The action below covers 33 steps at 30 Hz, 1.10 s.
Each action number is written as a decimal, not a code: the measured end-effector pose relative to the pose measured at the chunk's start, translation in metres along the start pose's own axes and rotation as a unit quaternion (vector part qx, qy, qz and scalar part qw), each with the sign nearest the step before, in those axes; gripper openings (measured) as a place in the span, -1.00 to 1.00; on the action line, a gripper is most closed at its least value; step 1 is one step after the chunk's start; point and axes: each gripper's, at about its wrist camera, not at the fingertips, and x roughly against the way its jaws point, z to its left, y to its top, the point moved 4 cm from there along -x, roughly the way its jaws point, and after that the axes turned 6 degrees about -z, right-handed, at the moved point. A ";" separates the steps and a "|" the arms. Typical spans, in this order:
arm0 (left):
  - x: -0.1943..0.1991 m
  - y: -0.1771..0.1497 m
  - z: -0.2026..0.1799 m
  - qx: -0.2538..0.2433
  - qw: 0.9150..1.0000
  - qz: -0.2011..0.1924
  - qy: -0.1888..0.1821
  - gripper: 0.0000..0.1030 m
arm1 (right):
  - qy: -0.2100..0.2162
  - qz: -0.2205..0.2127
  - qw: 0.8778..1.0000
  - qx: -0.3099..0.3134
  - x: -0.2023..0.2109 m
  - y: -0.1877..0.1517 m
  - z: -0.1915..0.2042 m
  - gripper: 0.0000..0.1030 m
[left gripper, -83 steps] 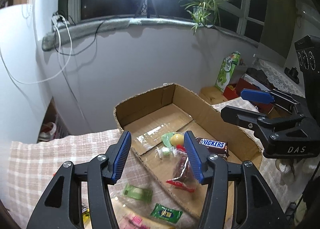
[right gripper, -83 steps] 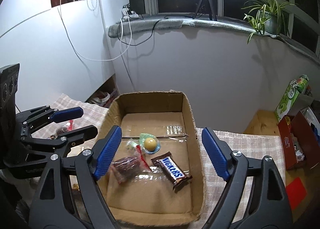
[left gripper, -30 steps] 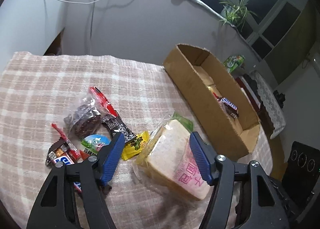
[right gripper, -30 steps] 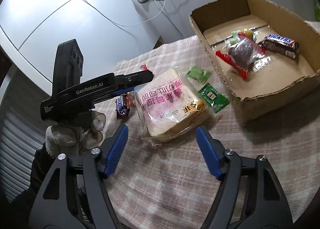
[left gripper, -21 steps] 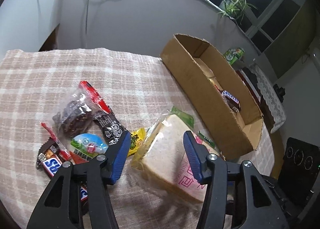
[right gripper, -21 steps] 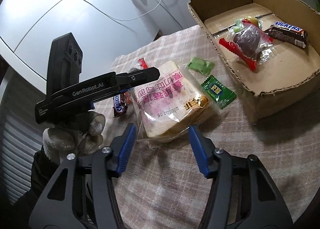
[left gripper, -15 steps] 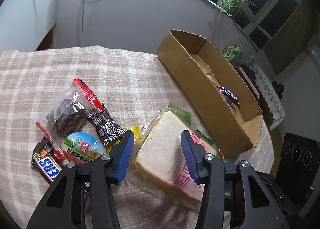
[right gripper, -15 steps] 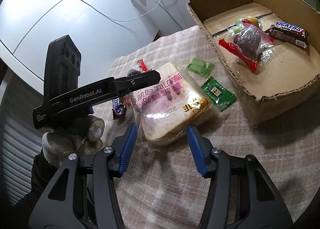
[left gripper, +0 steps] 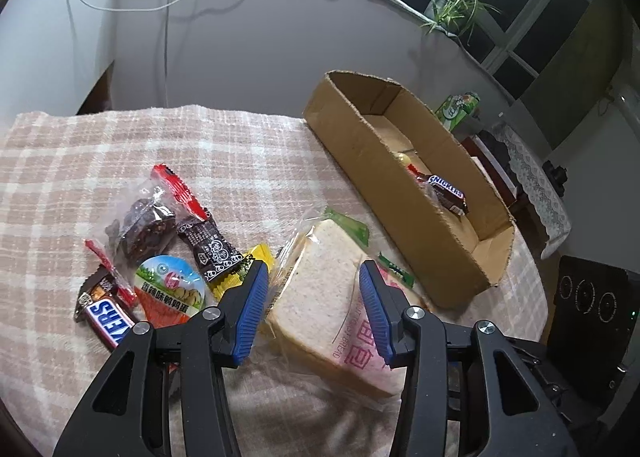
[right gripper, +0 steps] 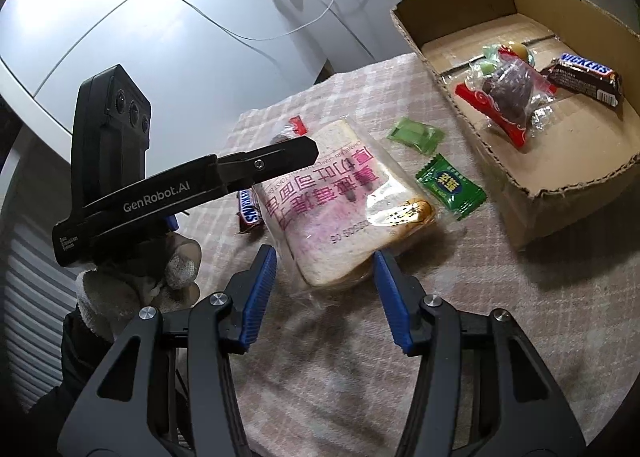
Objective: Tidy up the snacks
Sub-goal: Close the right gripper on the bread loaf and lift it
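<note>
On the checked cloth of the tabletop (left gripper: 248, 145) we counted, from the left, one Snickers bar (left gripper: 105, 316), one round green-lidded cup with Chinese print (left gripper: 170, 291), one clear bag of dark dried fruit with a red strip (left gripper: 146, 223), one dark brown sachet (left gripper: 210, 247) and one yellow sachet (left gripper: 262, 257). Next lay one bagged slice of bread (left gripper: 320, 305), its wrapper printed in pink Chinese characters and the word "BREAD". Our left hand-held gripper (left gripper: 310, 303) was spread wide with a blue pad on either side of the slice, not pressing it. From the other side, our right hand-held gripper (right gripper: 325, 289) was likewise parted around the bread's near edge, holding nothing. Two green sachets lay just beside the bread: a pale one (right gripper: 416, 136) and a darker one (right gripper: 450, 187) with Chinese writing. Farthest right stood one cardboard box (right gripper: 576, 193), holding a second Snickers bar (right gripper: 584, 75), a second bag of dark fruit (right gripper: 510, 93), one yellow ball-shaped sweet (right gripper: 519, 48) and a small green-wrapped piece (right gripper: 486, 67). The left tool's body read "GenRobot.AI".
</note>
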 end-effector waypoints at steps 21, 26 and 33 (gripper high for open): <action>0.001 -0.015 -0.018 -0.018 1.000 -0.001 0.023 -0.57 | -0.010 -0.029 0.999 0.010 0.030 -0.015 0.008 -0.01; 0.008 -0.017 -0.009 0.002 1.000 -0.003 0.017 -0.40 | -0.052 -0.042 0.996 0.058 0.051 -0.016 0.002 0.54; 0.034 -0.044 -0.011 0.023 1.000 -0.014 0.006 0.16 | -0.004 -0.012 1.000 0.018 0.038 -0.002 -0.022 0.54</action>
